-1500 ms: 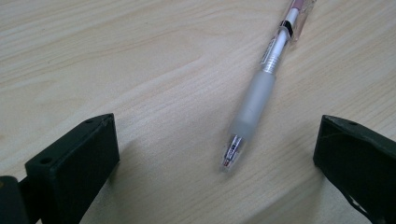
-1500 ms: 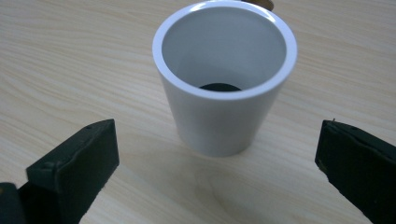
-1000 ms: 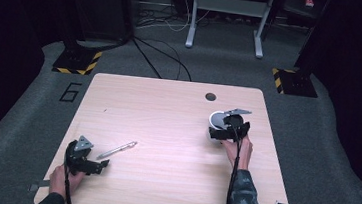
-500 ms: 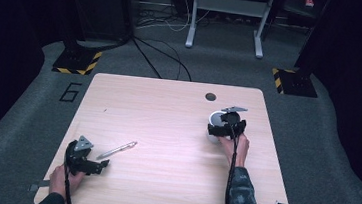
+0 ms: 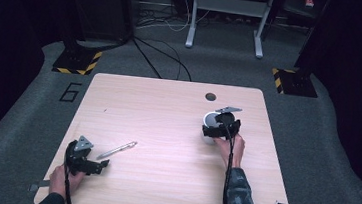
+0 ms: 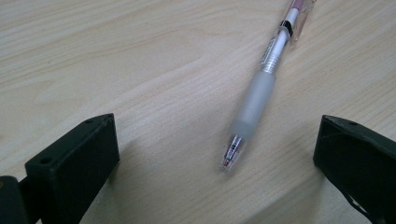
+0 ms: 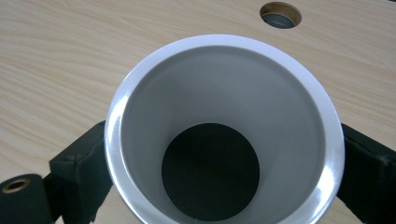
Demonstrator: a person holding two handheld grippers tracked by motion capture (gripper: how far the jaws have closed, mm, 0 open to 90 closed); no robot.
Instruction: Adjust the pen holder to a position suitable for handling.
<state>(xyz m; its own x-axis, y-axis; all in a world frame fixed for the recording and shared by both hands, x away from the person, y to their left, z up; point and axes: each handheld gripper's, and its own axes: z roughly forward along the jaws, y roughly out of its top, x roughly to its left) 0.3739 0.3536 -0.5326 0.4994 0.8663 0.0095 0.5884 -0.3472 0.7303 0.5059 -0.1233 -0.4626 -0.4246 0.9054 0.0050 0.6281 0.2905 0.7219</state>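
High view takes in the whole wooden table (image 5: 168, 106), pale and mostly bare, with a round cable hole (image 5: 210, 96) near its far edge and dark carpet on every side. On the right half stands a white cup (image 5: 210, 124), upright, mouth up, well in from the right edge. The right gripper (image 5: 221, 128) is at that cup. In the right gripper view the cup's rim (image 7: 224, 46) sits between the two black jaws, each jaw pressed against the outer wall, so the tongs look to be clamped on it, likely to steady it or to carry it. The inside is empty and its bottom looks dark.

Near the front left corner the left gripper (image 5: 87, 164) rests low on the table, close to the near edge. Just ahead of it lies a pen (image 5: 116, 150), flat and slanted, tip toward the gripper. The left gripper view shows the jaws spread wide with the pen's tip (image 6: 232, 156) between them, touching neither. That stance suits a pinch on the frosted grip sleeve.

Between pen and cup is a broad stretch of open tabletop, so I judge a carry across would meet nothing.
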